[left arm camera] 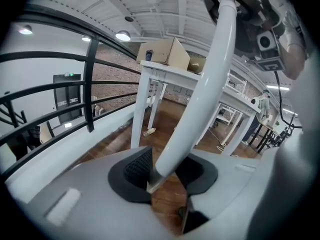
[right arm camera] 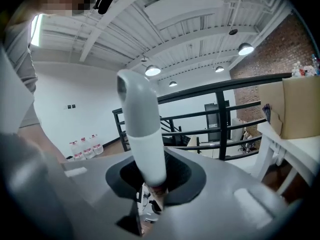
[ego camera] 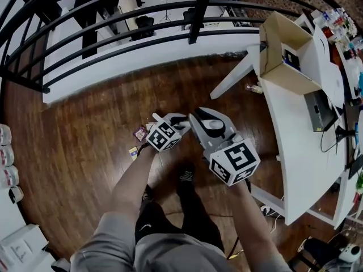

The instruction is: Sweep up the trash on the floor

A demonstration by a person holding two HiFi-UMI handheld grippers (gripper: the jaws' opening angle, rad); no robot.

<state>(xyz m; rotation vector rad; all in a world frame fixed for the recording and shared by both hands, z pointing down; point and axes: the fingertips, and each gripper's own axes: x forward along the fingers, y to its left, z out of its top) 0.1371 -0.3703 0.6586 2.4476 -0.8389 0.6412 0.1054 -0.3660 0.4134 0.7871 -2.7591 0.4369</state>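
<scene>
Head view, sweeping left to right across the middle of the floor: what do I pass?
Water jugs → pink wrapper on the floor → left gripper → right gripper → white table.

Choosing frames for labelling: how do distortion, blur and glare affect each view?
Head view: fisheye bends the black railing into arcs; the wooden floor is softly lit. Left gripper view: the close white pole looks soft, a ceiling lamp glares. Right gripper view: ceiling lamps blow out; the white handle is fairly sharp.
</scene>
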